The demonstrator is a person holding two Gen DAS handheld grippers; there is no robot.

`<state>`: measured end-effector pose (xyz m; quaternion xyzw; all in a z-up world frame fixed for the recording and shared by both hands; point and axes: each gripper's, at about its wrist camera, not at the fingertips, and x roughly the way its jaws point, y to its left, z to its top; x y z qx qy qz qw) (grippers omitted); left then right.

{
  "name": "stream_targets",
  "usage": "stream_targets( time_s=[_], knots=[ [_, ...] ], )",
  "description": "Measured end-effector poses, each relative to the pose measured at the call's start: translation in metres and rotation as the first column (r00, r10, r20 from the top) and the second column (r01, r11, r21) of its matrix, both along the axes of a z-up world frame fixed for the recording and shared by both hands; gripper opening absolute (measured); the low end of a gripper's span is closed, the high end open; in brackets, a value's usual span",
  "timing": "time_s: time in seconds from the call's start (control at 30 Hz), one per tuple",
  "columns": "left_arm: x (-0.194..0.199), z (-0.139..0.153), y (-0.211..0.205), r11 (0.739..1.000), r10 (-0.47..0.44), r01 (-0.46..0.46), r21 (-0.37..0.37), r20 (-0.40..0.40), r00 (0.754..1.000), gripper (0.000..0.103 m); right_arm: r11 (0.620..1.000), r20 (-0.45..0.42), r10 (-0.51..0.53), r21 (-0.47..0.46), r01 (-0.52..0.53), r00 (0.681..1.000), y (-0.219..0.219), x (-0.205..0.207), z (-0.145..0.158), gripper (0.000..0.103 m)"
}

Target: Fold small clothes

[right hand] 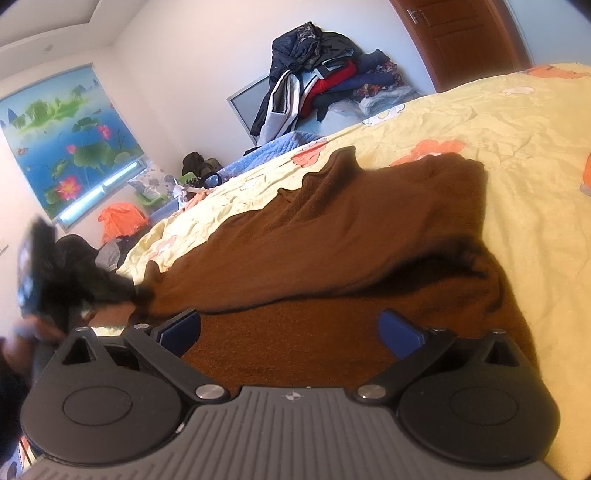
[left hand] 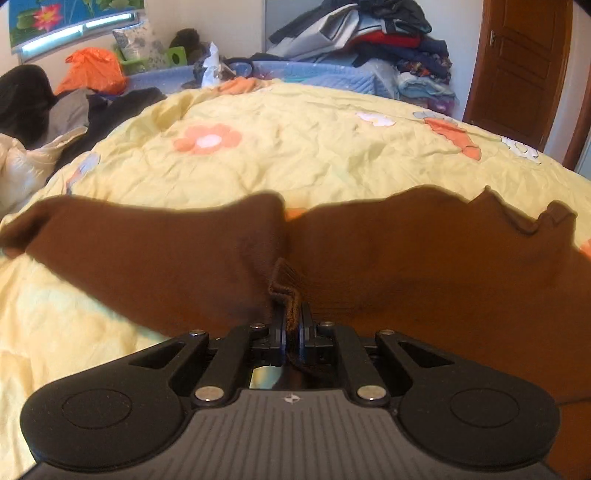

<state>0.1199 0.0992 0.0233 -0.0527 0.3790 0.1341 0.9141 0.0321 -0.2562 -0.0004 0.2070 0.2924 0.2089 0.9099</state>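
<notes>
Folding barely begun: left hand-held gripper (left hand: pixel 291 325) pinching brown garment (left hand: pixel 406 258) hem, lower centre; right hand-held gripper (right hand: pixel 290 332) spread, empty; garment rumpled on bed (left hand: pixel 295 155).

Ahead of you the yellow quilt (left hand: pixel 295 147) lies bare beyond the brown garment (left hand: pixel 406 258), giving open passage. Dark clothes (left hand: pixel 110 110) crowd its left edge, and a clothes pile (left hand: pixel 369 33) blocks the far wall.

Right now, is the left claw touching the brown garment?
Touching. In the left wrist view, the left claw is shut on a ribbed edge of the brown garment, pinched between its fingers.
</notes>
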Motion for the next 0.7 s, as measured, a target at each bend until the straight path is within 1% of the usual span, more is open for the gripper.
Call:
stream_targets(
  time_s=[0.1,0.2,0.27,0.33,0.4,0.5,0.53,0.57,0.6,0.63,0.67,0.7],
  knots=[
    [-0.004,0.005,-0.014,0.998,-0.017,0.016,0.067,0.02,1.0,0.005,1.0,0.001,0.0,-0.011,0.0,1.0,0.002,0.0,0.001,0.103],
    [-0.013,0.016,-0.015,0.997,-0.026,0.022,0.073,0.05,0.998,0.005,1.0,0.002,0.002,-0.022,-0.002,1.0,0.003,0.001,0.001,0.103],
    [-0.011,0.013,-0.015,0.994,-0.035,0.032,0.101,0.019,0.999,0.005,1.0,0.003,0.002,-0.028,-0.002,1.0,0.005,0.001,0.001,0.103],
    [-0.011,0.003,-0.011,0.99,-0.048,0.049,0.13,-0.016,0.999,0.005,1.0,0.003,0.002,-0.031,-0.002,1.0,0.005,0.001,0.001,0.103],
    [-0.02,0.008,-0.012,0.987,-0.069,0.067,0.148,0.006,0.998,0.008,0.999,0.003,0.003,-0.035,-0.003,1.0,0.006,0.001,0.001,0.103],
    [-0.04,0.03,-0.019,0.981,-0.104,0.094,0.172,0.053,0.993,0.012,0.997,-0.019,0.002,-0.073,-0.004,1.0,0.008,0.002,0.009,0.103],
    [-0.047,0.038,-0.022,0.978,-0.115,0.099,0.183,0.078,0.99,0.017,0.997,-0.018,0.002,-0.079,-0.004,1.0,0.007,0.002,0.017,0.102],
    [-0.054,0.046,-0.025,0.977,-0.124,0.102,0.185,0.112,0.986,0.028,0.998,0.007,0.0,-0.065,0.001,1.0,0.003,0.001,0.027,0.103],
    [-0.059,0.054,-0.029,0.978,-0.137,0.11,0.176,0.154,0.978,0.037,0.999,0.054,-0.008,-0.04,0.01,0.999,-0.003,0.002,0.039,0.103],
    [-0.062,0.059,-0.034,0.978,-0.156,0.125,0.165,0.193,0.969,0.064,0.999,0.091,-0.019,-0.03,0.022,0.996,-0.008,0.006,0.05,0.103],
    [-0.061,0.062,-0.039,0.978,-0.174,0.14,0.157,0.23,0.958,0.089,0.999,0.118,-0.032,-0.037,0.037,0.993,-0.012,0.015,0.06,0.103],
    [-0.059,0.063,-0.047,0.976,-0.192,0.155,0.154,0.265,0.945,0.093,0.997,0.124,-0.04,-0.061,0.047,0.991,-0.013,0.027,0.066,0.103]
  ],
)
